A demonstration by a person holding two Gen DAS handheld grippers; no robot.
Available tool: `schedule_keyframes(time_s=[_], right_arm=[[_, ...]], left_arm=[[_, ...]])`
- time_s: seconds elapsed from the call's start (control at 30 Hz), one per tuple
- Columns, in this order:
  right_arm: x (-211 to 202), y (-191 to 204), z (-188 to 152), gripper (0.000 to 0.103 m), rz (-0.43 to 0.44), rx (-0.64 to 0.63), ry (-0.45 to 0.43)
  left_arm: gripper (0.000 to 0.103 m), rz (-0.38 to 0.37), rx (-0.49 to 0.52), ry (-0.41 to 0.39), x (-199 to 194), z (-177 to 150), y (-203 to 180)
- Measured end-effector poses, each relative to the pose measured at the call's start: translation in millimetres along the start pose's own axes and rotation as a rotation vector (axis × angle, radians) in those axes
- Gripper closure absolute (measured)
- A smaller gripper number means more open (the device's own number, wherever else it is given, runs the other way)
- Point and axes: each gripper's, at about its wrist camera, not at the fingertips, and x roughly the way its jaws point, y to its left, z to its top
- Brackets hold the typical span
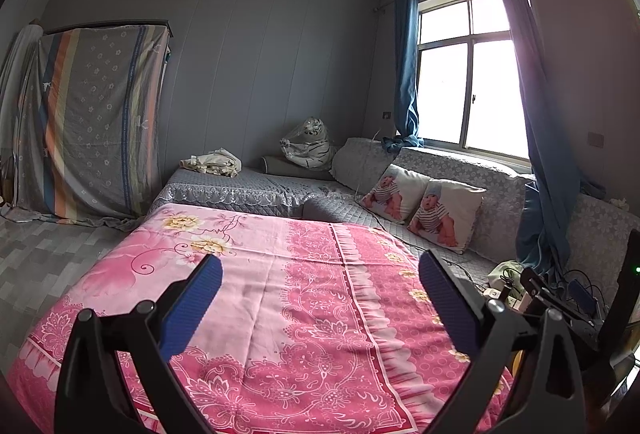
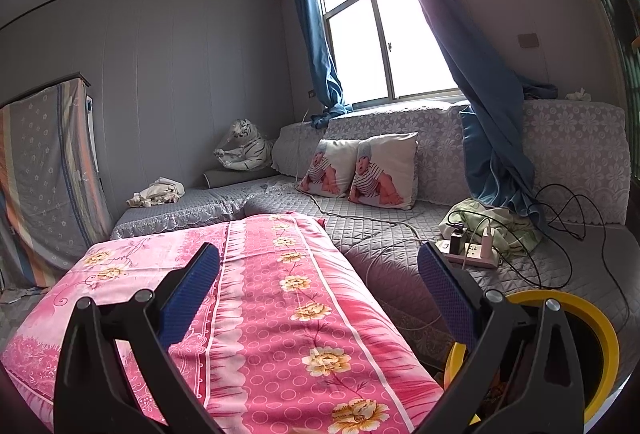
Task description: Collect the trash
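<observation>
While both grippers gape empty, trash seemingly hides, direction untellable.

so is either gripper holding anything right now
No. The left gripper and the right gripper both have open jaws with nothing between them, above the pink cloth.

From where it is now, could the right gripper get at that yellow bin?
Probably yes. The right gripper is open and empty, and the yellow bin sits close by, just beside its right finger. Nothing lies between them; only its rim shows.
</observation>
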Motion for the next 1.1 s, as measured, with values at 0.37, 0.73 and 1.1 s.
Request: schedule_keyframes(time_s=[0.37, 0.73, 1.1], right_arm=[[0.0, 0.0, 0.1, 0.008, -0.001, 0.002, 0.000], [0.7, 0.1, 0.3, 0.008, 0.000, 0.002, 0.001], [2.2, -0.8, -2.8, 0.008, -0.003, 0.006, 0.004]], left_arm=[[0.008, -0.005, 0.002, 0.004, 3.1, -1.6, -2.1], [0.008, -0.011, -0.001, 0.010, 3.1, -1.4, -1.9], [0.008, -0.017, -0.001, 0.022, 6.2, -1.6, -2.6]])
